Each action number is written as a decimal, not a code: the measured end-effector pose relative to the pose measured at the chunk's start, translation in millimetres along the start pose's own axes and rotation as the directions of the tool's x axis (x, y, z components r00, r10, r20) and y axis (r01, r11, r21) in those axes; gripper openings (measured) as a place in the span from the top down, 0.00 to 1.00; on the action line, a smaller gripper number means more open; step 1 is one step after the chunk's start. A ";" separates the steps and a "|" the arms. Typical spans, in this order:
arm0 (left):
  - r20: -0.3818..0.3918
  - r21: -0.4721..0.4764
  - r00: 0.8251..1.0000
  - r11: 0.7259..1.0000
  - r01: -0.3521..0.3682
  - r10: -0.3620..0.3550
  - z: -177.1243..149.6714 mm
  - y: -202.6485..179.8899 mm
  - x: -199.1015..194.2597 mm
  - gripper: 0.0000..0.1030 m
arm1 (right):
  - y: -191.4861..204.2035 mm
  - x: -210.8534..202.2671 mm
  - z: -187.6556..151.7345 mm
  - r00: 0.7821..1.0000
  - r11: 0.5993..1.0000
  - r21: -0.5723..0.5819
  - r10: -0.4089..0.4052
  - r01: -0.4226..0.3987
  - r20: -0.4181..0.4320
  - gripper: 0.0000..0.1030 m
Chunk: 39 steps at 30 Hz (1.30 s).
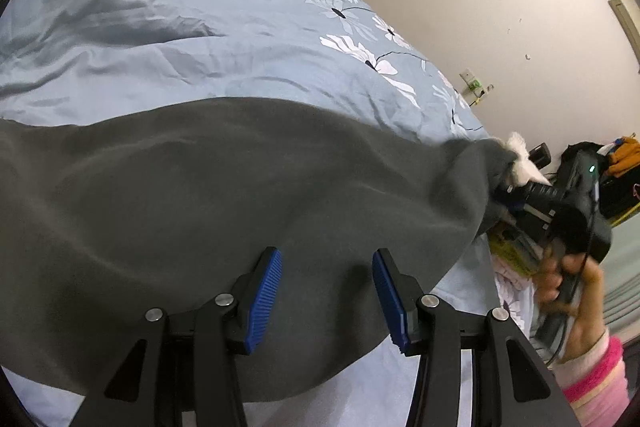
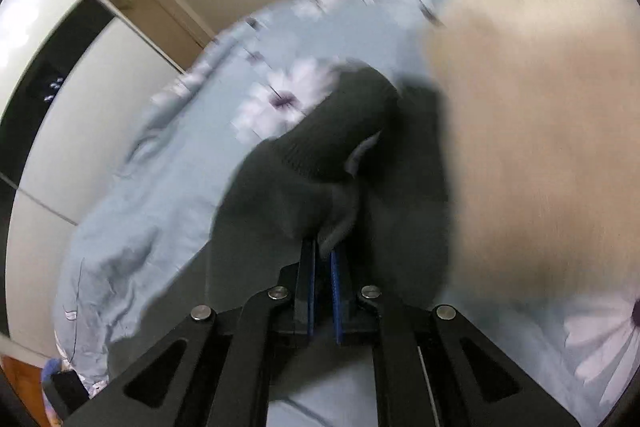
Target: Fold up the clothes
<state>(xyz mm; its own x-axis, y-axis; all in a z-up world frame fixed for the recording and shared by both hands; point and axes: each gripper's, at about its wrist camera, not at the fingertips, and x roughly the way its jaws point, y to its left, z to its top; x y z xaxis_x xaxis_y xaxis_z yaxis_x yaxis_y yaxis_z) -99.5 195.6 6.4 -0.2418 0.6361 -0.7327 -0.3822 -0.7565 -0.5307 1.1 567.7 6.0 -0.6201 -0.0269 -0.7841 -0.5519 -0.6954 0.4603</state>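
A dark grey garment (image 1: pixel 240 195) lies spread on a light blue flowered duvet (image 1: pixel 180 39). My left gripper (image 1: pixel 327 253) hovers over its near part, blue pads apart, nothing pinched between them. At the garment's right end my right gripper (image 1: pixel 502 193), held by a hand (image 1: pixel 560 275) in a pink sleeve, bites the fabric's edge. In the blurred right wrist view my right gripper (image 2: pixel 323 247) is shut on a fold of the dark grey garment (image 2: pixel 280 195), whose ribbed cuff (image 2: pixel 340 131) bunches just ahead of the fingers.
A large cream cloth (image 2: pixel 540 147), blurred, fills the right side beside the grey garment. A wall with a socket (image 1: pixel 474 85) runs behind the bed. Bags and clutter (image 1: pixel 620 159) sit at the far right. A white cabinet (image 2: pixel 60 87) stands beyond the bed's left edge.
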 end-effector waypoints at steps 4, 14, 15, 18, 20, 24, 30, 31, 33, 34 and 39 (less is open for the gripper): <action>0.000 -0.004 1.000 1.000 -0.004 0.004 0.1 -0.3 0.3 0.50 | -8.1 -4.2 -11.4 1.000 1.000 0.020 0.020 -0.021 0.023 0.87; 0.006 0.013 1.000 1.000 -0.027 0.027 0.1 -3.8 5.0 0.48 | -32.5 -18.9 -24.5 1.000 0.994 0.113 0.011 -0.014 0.024 0.25; 0.006 0.010 1.000 1.000 -0.025 0.025 0.3 -3.7 5.1 0.48 | -36.8 -17.5 -23.0 0.999 0.990 0.142 0.014 -0.019 0.033 0.25; 0.006 0.014 1.000 1.000 -0.027 0.027 0.3 -4.9 5.6 0.47 | -35.4 -6.7 -12.5 0.998 0.986 0.167 0.019 -0.029 0.061 0.24; 0.007 0.018 1.000 1.000 -0.025 0.025 0.0 -5.7 6.3 0.46 | -31.6 -0.7 -8.3 0.995 0.981 0.184 0.051 -0.065 0.083 0.24; 0.009 0.020 1.000 1.000 -0.022 0.022 -0.4 -6.7 7.9 0.44 | -3.1 8.2 -2.8 0.989 0.988 0.127 0.077 -0.093 0.123 0.11; 0.010 0.021 1.000 1.000 -0.015 0.015 -1.0 -9.4 8.9 0.43 | 16.0 30.4 10.5 0.994 0.987 0.153 -0.054 0.038 0.099 0.11; 0.010 0.020 1.000 1.000 -0.013 0.013 -1.0 -9.3 8.8 0.43 | 18.0 33.6 12.4 0.993 0.985 0.163 -0.071 0.054 0.097 0.11; 0.009 0.017 1.000 1.000 -0.008 0.008 -0.7 -8.7 8.8 0.43 | 21.5 37.4 15.2 0.991 0.982 0.173 -0.095 0.078 0.095 0.11; 0.008 0.016 1.000 1.000 -0.005 0.005 -0.5 -8.4 8.8 0.43 | 22.5 38.7 16.9 0.989 0.981 0.175 -0.107 0.089 0.099 0.11; 0.002 0.002 1.000 1.000 0.007 -0.007 0.0 -6.7 6.7 0.43 | 22.6 35.0 18.9 0.984 0.979 0.180 -0.120 0.096 0.129 0.11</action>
<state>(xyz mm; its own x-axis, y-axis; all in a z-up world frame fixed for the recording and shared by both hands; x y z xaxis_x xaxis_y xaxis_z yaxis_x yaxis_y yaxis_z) -98.6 204.9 5.0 -0.2411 0.6416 -0.7281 -0.3857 -0.7518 -0.5348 -43.6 564.7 -3.1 -0.6159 0.1499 -0.7734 -0.7002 -0.5540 0.4503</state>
